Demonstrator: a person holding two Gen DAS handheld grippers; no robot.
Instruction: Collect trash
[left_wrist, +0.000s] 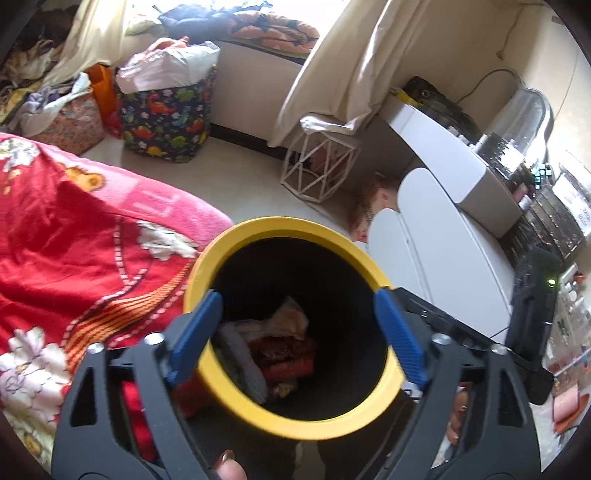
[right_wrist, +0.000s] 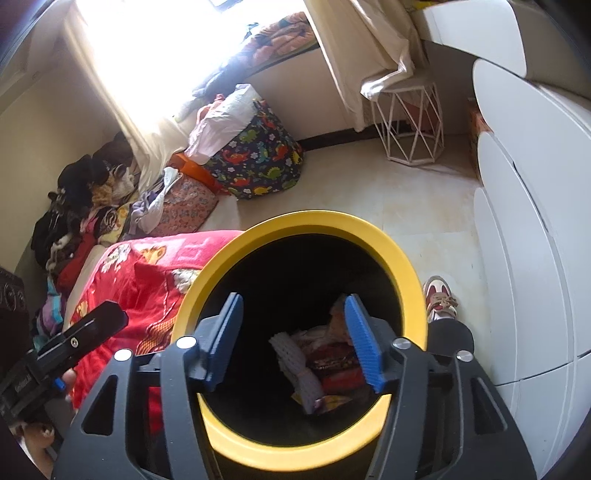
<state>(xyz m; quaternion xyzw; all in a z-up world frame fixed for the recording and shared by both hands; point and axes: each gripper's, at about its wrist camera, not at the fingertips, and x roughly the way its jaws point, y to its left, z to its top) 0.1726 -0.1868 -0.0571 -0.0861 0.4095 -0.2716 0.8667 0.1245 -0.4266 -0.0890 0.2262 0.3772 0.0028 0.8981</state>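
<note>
Left wrist view. Left gripper (left_wrist: 297, 328) poised above the bin (left_wrist: 295, 230), jaws spread wide and empty, blue fingers (left_wrist: 197, 332) straddling the yellow rim at 9 and 3 o'clock. Trash (left_wrist: 275, 354) heaped at the bottom of the bin: wrappers, crumpled paper, a pale ribbed piece. Red blanket (left_wrist: 85, 243) at 9 o'clock, touching the bin's side. Dinosaur-print bag (left_wrist: 166, 118) at 11 o'clock, wire stool (left_wrist: 319, 170) at 1 o'clock, white cabinet (left_wrist: 439, 236) at 3 o'clock.

Right wrist view. Right gripper (right_wrist: 293, 339) likewise over the bin (right_wrist: 306, 221), jaws released, nothing between them. Trash (right_wrist: 321, 363) visible between the fingers, low inside. Left gripper (right_wrist: 55, 354) partly seen at 8 o'clock. Shoe (right_wrist: 439, 299) at 3 o'clock, just beside the bin.

Risks, as judgement: rim struck by a finger on descent or withdrawal, tipping the bin toward the blanket; spilled wrappers as a consequence; collision between the two grippers, both crowded over one opening.
</note>
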